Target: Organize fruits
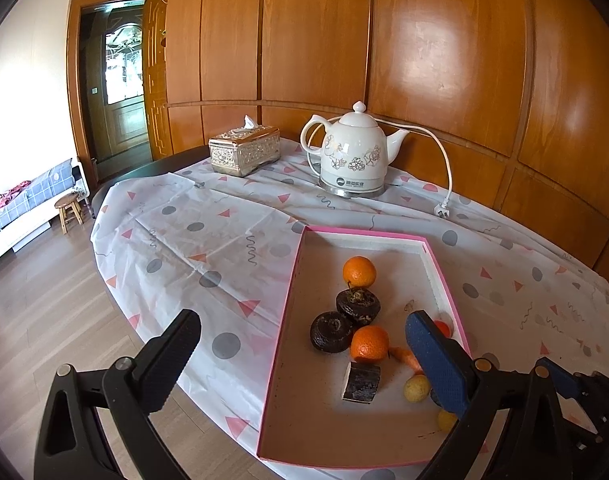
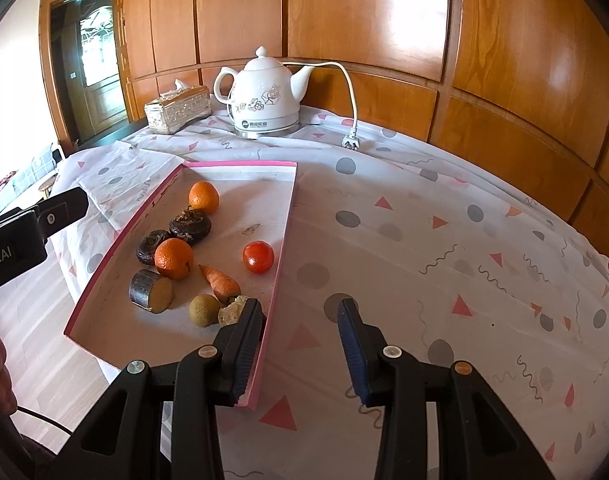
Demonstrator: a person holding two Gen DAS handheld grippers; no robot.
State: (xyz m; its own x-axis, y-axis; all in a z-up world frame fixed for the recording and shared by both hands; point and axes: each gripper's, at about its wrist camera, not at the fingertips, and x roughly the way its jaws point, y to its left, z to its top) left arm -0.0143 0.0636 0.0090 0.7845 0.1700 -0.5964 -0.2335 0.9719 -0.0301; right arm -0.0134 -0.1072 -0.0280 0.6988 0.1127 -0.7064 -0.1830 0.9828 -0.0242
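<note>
- Against the wood-panelled wall [image 1: 444,60]: table [image 2: 444,240] under a white cloth printed with grey dots and pink triangles; doorway [image 1: 116,80] at far left, small wooden stool [image 1: 69,210] on the plank floor beside a bed.
- Back of table: white floral kettle [image 1: 352,152] on its base, cord and plug [image 2: 351,142] lying loose on the cloth (not in a socket); ornate tissue box [image 1: 244,150] left of the kettle.
- Pink-edged tray [image 1: 288,320] sits at the table's near edge, holding all the produce.
- Tray contents: far orange [image 2: 203,197], near orange [image 2: 173,258], two dark round fruits [image 2: 190,226] touching each other between the oranges, tomato [image 2: 258,257] near the tray's right wall, carrot [image 2: 220,280], cut dark-skinned chunk [image 2: 151,291], greenish-yellow round fruit [image 2: 203,309], pale lump [image 2: 231,312] beside it.
- Left tongs [image 1: 304,364]: wide open, nothing between the pads; right pad over the tray's right side, left pad out over the cloth left of the tray, so most of the produce lies between them.
- Right tongs [image 2: 300,344]: open, empty; left pad sits at the tray's near right wall just beside the pale lump, right pad over bare cloth (fruit all lies left and ahead of it).
</note>
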